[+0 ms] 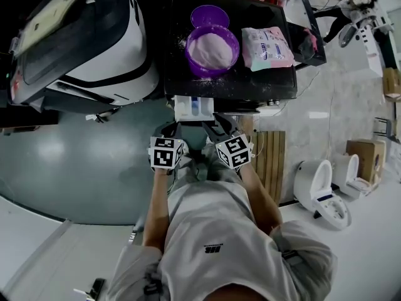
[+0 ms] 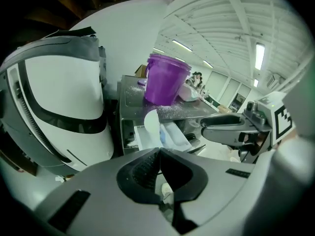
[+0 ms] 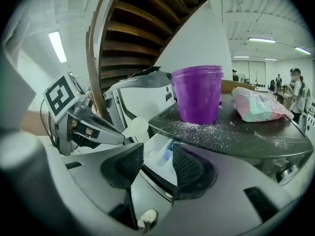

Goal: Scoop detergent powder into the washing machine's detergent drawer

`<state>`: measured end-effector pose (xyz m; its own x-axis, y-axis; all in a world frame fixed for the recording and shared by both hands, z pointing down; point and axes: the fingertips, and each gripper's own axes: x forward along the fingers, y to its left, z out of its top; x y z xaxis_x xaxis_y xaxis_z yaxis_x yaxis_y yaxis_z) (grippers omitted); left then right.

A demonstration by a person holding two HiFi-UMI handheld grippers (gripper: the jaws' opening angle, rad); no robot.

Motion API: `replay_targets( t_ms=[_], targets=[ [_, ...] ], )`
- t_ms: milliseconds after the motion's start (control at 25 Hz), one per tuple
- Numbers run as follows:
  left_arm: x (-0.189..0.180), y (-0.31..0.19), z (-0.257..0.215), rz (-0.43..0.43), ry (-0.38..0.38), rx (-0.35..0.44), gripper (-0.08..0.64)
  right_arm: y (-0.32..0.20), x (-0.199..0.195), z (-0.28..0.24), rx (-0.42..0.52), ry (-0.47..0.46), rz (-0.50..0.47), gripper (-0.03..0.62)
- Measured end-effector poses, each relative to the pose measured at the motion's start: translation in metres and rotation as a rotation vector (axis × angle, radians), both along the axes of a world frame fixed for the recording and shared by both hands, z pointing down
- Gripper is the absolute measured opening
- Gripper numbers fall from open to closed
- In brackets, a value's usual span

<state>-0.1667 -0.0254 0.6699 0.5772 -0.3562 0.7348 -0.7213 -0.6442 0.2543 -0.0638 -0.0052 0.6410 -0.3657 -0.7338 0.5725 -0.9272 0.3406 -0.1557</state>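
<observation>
White toilet (image 1: 316, 187) on floor, cardboard box (image 1: 366, 152) nearby, wooden slats (image 1: 270, 163)

Head view: high above the person, facing steeply down on the machine top (image 1: 263, 83), well apart from it. Left gripper view: low and near, before the open drawer (image 2: 162, 134), facing up past the top's front edge to the purple tub (image 2: 166, 80). Right gripper view: just beside it, equally near, facing likewise. All three share tub and drawer; both gripper views share the white scoop (image 2: 151, 124) at the tip of the left gripper (image 3: 120, 135)

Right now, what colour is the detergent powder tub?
Purple, slightly translucent. The tub shows best in the right gripper view.
</observation>
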Motion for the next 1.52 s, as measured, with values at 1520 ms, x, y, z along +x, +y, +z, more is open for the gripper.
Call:
replay_targets(
  t_ms=[1520],
  targets=[
    [0.001, -0.005, 0.029, 0.197, -0.503, 0.216, 0.015, 0.000, 0.003, 0.014, -0.028, -0.028, -0.005, 0.181]
  ],
)
